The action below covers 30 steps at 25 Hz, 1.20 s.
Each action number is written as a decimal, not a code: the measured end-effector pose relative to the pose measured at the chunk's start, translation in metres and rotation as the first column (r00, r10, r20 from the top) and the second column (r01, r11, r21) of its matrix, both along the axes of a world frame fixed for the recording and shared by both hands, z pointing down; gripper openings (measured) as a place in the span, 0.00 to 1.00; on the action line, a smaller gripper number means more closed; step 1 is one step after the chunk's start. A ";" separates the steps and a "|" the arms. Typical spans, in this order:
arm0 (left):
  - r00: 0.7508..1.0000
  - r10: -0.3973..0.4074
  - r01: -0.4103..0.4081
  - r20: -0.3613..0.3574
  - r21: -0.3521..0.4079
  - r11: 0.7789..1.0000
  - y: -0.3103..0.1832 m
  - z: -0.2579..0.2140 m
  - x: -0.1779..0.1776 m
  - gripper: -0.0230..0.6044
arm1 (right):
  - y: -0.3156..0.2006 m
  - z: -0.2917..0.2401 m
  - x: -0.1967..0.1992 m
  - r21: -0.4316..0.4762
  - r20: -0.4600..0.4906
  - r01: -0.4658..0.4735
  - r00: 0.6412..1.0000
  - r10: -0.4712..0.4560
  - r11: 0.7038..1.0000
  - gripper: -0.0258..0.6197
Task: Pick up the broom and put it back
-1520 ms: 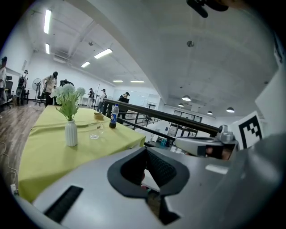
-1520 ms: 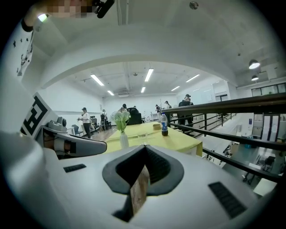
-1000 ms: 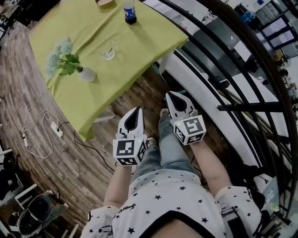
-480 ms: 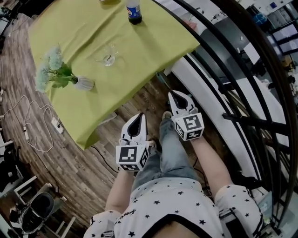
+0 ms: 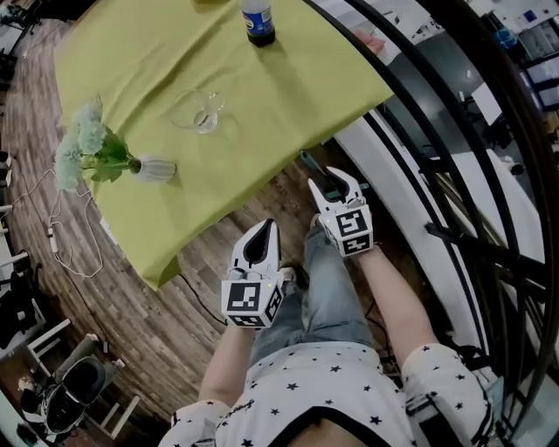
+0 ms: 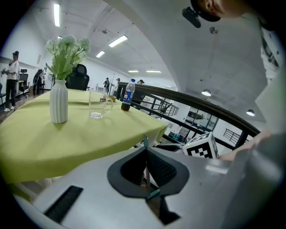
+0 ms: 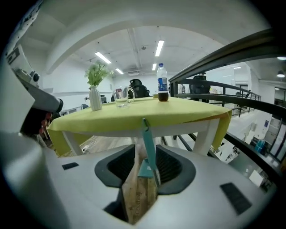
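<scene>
Nearest to us the left gripper (image 5: 265,230) hangs over the person's jeans leg (image 5: 325,284); in its own view the left gripper (image 6: 146,151) has its jaws pressed together with nothing between them; only a thin strip of teal shows past their tips. Just ahead and to the right, the right gripper (image 5: 336,182) points down at the wooden floor (image 5: 144,306); in its own view the right gripper (image 7: 145,153) has its jaws standing apart, one on either side of the broom (image 7: 147,139); the teal handle runs up the gap and a brown head with print on it fills the lower part; we cannot tell whether the pads press on it. From the head view the broom (image 5: 309,161) shows as a short teal stick that reaches from those jaws toward the table's near corner, between the table and the dark railing (image 5: 454,161). Beyond it stands the table (image 5: 279,96) under a yellow-green cloth; on the cloth lie, in turn, a white vase of pale flowers (image 5: 154,168), a clear glass mug (image 5: 199,110) and, farthest, a cola bottle with a blue label (image 5: 258,23); all three stand well apart. The right gripper view shows the same vase (image 7: 94,99), mug (image 7: 121,97) and bottle (image 7: 162,85) upright on the table (image 7: 147,109).
</scene>
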<state>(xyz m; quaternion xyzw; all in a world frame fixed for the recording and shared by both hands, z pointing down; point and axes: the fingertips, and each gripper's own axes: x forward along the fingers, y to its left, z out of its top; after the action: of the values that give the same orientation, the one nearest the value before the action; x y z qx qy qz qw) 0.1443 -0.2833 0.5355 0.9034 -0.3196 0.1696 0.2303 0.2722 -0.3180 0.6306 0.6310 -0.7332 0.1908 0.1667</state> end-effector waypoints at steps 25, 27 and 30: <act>0.997 -0.081 0.081 0.007 -0.045 0.996 -0.018 0.012 -0.009 0.05 | -0.025 0.045 0.002 -0.098 -0.148 0.075 0.985 -0.089 0.992 0.16; 0.996 -0.091 0.091 0.005 -0.048 0.995 -0.015 0.010 -0.013 0.05 | -0.019 0.042 0.001 -0.102 -0.154 0.073 0.984 -0.088 0.992 0.16; 0.995 -0.103 0.103 0.001 -0.053 0.993 -0.010 0.007 -0.019 0.05 | -0.009 0.037 0.001 -0.101 -0.166 0.059 0.983 -0.075 0.993 0.16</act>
<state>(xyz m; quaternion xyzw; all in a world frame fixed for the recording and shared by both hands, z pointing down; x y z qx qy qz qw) 0.1249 -0.2933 0.5426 0.8794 -0.3608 0.1653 0.2629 0.2729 -0.3268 0.6676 0.6113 -0.7272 0.1656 0.2647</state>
